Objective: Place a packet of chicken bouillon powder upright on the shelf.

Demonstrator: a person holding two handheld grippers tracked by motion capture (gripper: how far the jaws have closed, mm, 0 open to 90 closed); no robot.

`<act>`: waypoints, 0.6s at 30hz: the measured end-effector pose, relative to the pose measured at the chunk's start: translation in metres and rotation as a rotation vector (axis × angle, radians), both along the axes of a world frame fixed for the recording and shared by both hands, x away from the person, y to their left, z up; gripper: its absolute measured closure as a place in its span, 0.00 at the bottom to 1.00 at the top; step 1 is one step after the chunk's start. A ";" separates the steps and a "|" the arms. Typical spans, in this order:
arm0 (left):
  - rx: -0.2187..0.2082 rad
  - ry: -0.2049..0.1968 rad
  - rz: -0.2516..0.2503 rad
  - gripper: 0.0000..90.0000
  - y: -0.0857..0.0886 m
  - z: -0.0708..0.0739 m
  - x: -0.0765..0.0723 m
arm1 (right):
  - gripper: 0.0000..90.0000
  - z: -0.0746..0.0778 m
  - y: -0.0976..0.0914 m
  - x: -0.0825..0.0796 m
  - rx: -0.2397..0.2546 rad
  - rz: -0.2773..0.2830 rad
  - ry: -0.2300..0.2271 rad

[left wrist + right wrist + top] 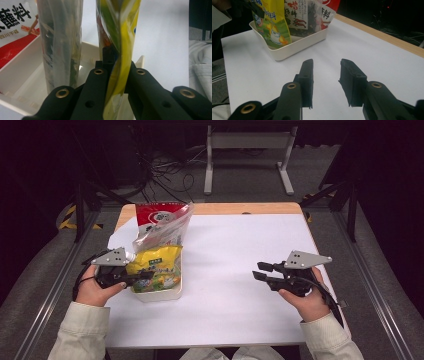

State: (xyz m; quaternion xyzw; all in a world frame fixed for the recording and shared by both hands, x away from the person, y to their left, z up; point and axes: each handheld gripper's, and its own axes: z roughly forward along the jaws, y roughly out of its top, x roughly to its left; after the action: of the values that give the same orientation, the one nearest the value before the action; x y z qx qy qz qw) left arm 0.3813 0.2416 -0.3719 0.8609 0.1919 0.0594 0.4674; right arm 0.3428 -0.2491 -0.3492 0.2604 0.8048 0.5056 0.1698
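Our left gripper (142, 276) pinches the yellow packet (120, 50) edge-on, upright in the white tray (165, 295) at the table's left. Our right gripper (262, 271) hangs empty, jaws apart, well off to the right, so the left hand does the next move.

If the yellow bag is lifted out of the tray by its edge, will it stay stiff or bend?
The yellow bag is thin film, twisted where the left hand-held gripper pinches it, so it will probably flop. It looks light. Glossy film may slip. It could brush the clear bag beside it.
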 end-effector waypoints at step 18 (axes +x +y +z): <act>-0.008 0.029 0.014 0.97 0.003 -0.007 -0.004 | 0.68 0.001 -0.002 0.000 0.003 -0.007 0.001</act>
State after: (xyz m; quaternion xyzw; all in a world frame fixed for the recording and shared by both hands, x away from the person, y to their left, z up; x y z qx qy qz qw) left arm 0.3772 0.2442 -0.3790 0.8584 0.2047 0.0495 0.4678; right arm 0.3426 -0.2506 -0.3481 0.2637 0.8032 0.5062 0.1708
